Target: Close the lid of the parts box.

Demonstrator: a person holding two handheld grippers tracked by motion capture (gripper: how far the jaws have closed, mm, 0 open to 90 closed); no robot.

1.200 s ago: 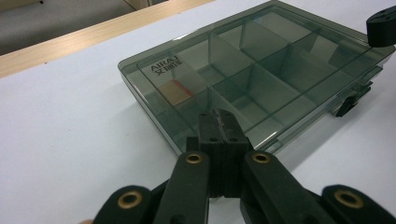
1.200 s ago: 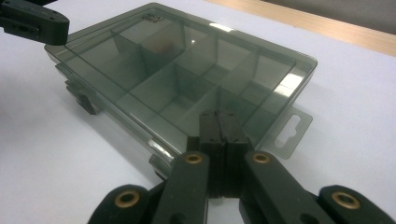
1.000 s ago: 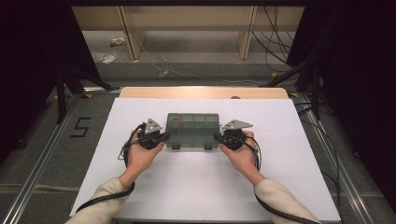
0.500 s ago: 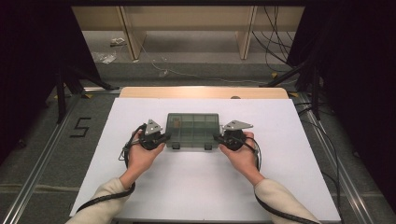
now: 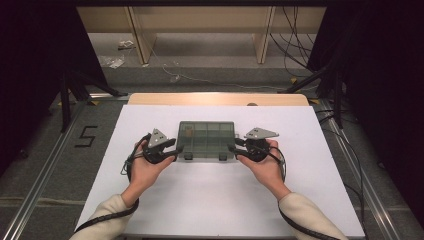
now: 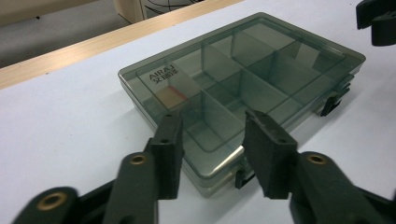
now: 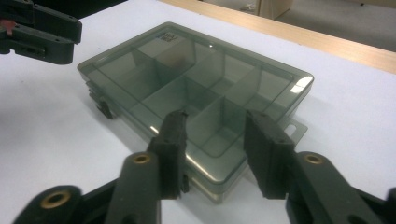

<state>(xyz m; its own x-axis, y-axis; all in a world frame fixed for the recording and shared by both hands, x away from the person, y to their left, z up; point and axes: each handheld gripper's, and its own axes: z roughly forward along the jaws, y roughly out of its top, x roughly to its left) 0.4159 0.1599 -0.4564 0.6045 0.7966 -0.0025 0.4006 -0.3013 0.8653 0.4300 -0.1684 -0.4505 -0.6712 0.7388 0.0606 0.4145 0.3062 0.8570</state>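
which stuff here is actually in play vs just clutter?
In play:
- smoky compartment box, lid closed, on the white table
- left gripper and right gripper, both open at the box's near corners

Clutter:
- scraps and loose cables on the floor beyond the table

I see my two forearms come in from the near edge of the table, sleeves pale, and they angle toward each other. My left hand (image 5: 145, 167) holds the left gripper (image 5: 176, 149) and my right hand (image 5: 265, 167) holds the right gripper (image 5: 232, 148). The two grippers point at each other. On each one the jaws stand apart, with a clear gap between them.
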